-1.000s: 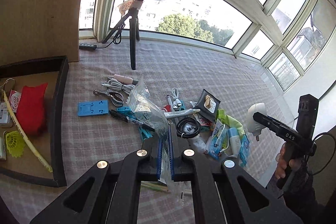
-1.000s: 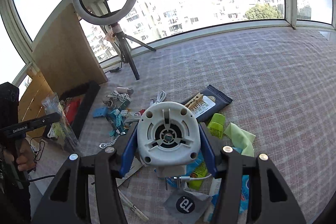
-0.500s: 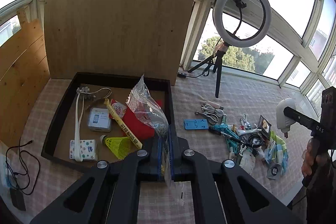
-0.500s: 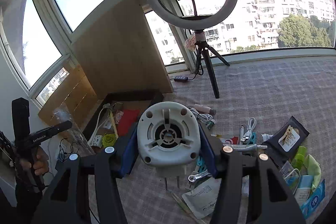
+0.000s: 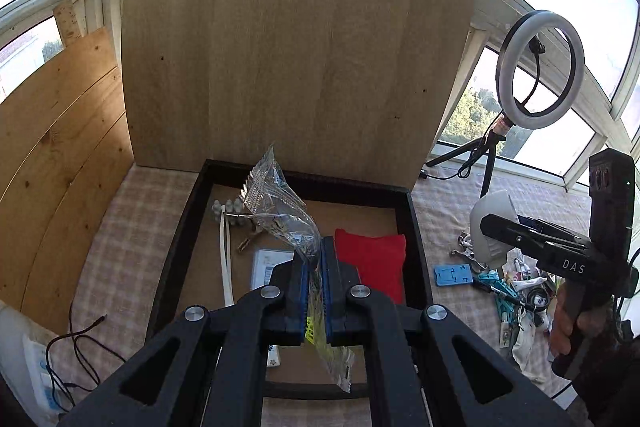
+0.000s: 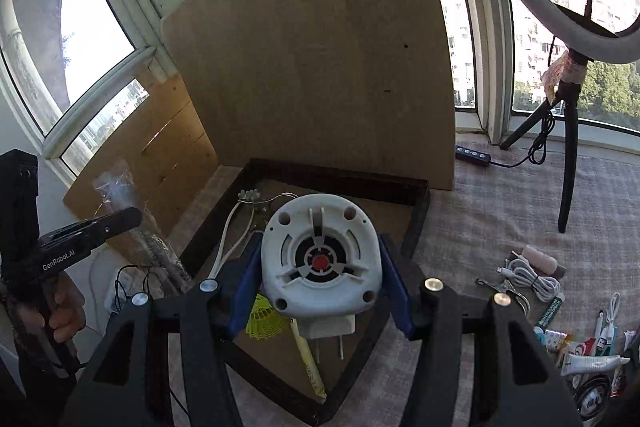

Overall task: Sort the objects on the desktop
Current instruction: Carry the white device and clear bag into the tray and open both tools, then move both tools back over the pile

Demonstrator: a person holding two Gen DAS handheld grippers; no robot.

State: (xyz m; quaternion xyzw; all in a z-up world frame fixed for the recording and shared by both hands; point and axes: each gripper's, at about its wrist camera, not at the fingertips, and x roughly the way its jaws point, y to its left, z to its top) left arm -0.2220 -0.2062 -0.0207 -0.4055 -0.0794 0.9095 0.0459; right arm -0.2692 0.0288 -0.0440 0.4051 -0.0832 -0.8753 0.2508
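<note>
My left gripper [image 5: 314,259] is shut on a clear plastic bag [image 5: 280,211] and holds it above the black-rimmed wooden tray [image 5: 176,247]. My right gripper [image 6: 320,267] is shut on a white round plug-in device [image 6: 320,259] with two prongs hanging down, above the tray's [image 6: 340,183] near right part. The tray holds a red cloth [image 5: 372,259], a white cable [image 5: 226,259], a yellow shuttlecock [image 6: 264,319] and a yellow strip [image 6: 308,363]. The right gripper also shows in the left wrist view [image 5: 492,227], and the left gripper in the right wrist view [image 6: 132,217].
A pile of loose items [image 5: 512,291] lies on the checked cloth right of the tray: a blue holder [image 5: 454,275], a white cable [image 6: 528,275], tubes and packets [image 6: 584,351]. A ring light on a tripod [image 5: 538,67] stands behind. A large wooden board [image 5: 288,67] leans behind the tray.
Both grippers swung left from the pile to above the tray, still holding the bag and the white device. The tray now lies right under both.
</note>
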